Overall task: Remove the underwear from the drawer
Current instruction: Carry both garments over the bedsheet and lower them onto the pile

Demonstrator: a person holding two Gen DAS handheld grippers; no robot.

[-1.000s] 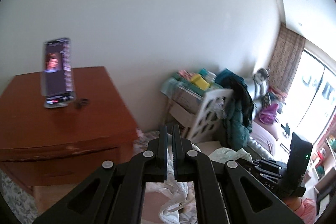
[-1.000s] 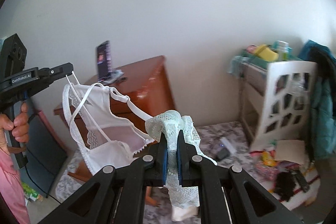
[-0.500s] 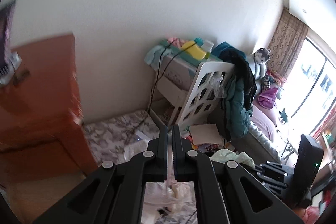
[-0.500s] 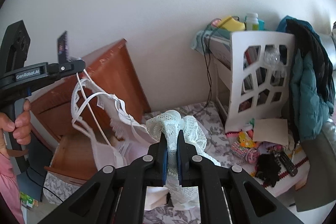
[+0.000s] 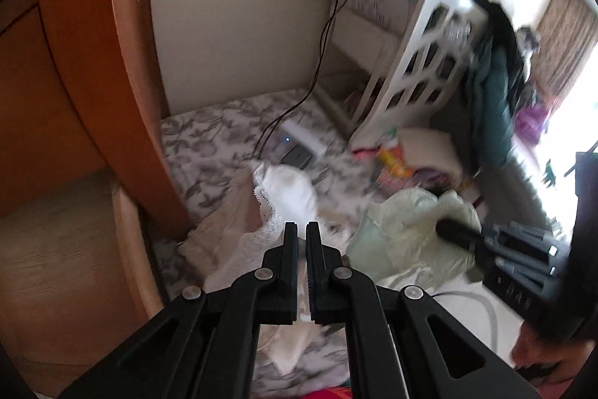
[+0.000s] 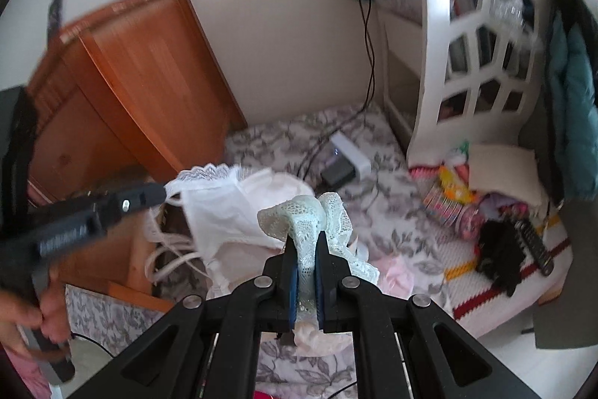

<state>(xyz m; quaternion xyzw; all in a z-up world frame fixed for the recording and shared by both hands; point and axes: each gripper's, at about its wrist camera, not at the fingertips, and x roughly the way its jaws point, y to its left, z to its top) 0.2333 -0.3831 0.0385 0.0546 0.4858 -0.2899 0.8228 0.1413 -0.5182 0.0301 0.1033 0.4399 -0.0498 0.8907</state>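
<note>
Here the right claw (image 6: 302, 245) is closed tight on a piece of pale green lace underwear (image 6: 310, 215), which stands up between its fingers, folds over the tips and hangs down on both sides, so its long axis is about vertical. The left claw (image 6: 159, 194) is seen from the right wrist camera at the left side; it holds the edge of a white bra (image 6: 228, 212) by the lace border, and the cloth hangs from this point downward and to the right, with the thin straps (image 6: 168, 257) looping below. In its own camera the left claw (image 5: 302, 230) shows only a narrow gap between the fingers, and something white is inside this gap, but the picture is blurred there. Both garments are in the air over the floor, in front of the wooden dresser (image 6: 149, 62), and the bra is just beside the green lace piece. A hand (image 6: 33, 309) grips the left handle. The floor under them has a grey flower-pattern mat (image 6: 284, 144) with a white power adapter (image 6: 349, 157) and a black cable (image 6: 368, 36) that goes up the wall. At the right stands a white shelf (image 6: 474, 55) with clutter at its foot, so the free room is mostly the mat between the dresser and the shelf.
</note>
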